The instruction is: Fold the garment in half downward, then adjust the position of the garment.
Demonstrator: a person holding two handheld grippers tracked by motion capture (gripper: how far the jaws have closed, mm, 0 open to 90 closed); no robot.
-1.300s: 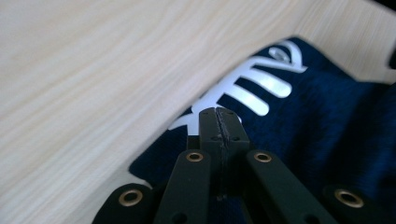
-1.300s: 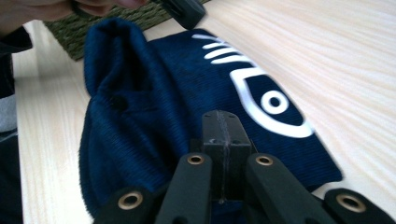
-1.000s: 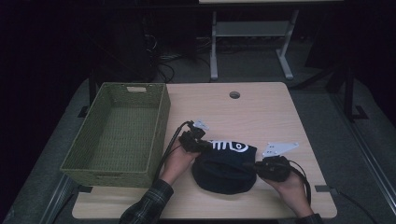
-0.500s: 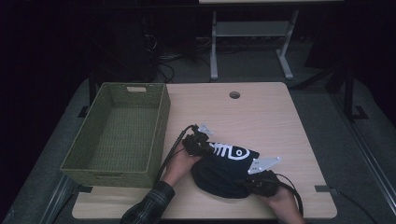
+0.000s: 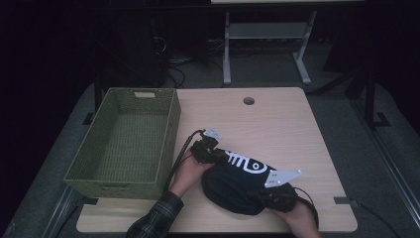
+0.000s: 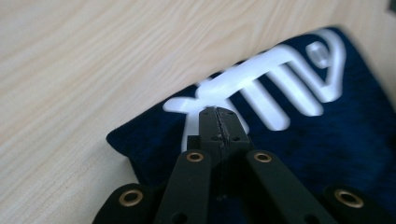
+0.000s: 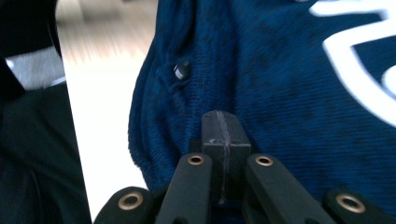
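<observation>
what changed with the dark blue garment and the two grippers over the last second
The right gripper swung in from the garment's right end to its near edge, and the dark blue garment bunched from a wide spread into a rounder heap. The left gripper stayed shut at the far-left corner. The green basket did not move.

The right gripper [image 5: 257, 195] has come in from the right side of the dark blue garment [image 5: 237, 183] toward the table's [image 5: 277, 124] near edge and now sits at the garment's near right part. The garment has bunched into a narrower heap, its white print [image 5: 245, 162] slanting more steeply.
</observation>
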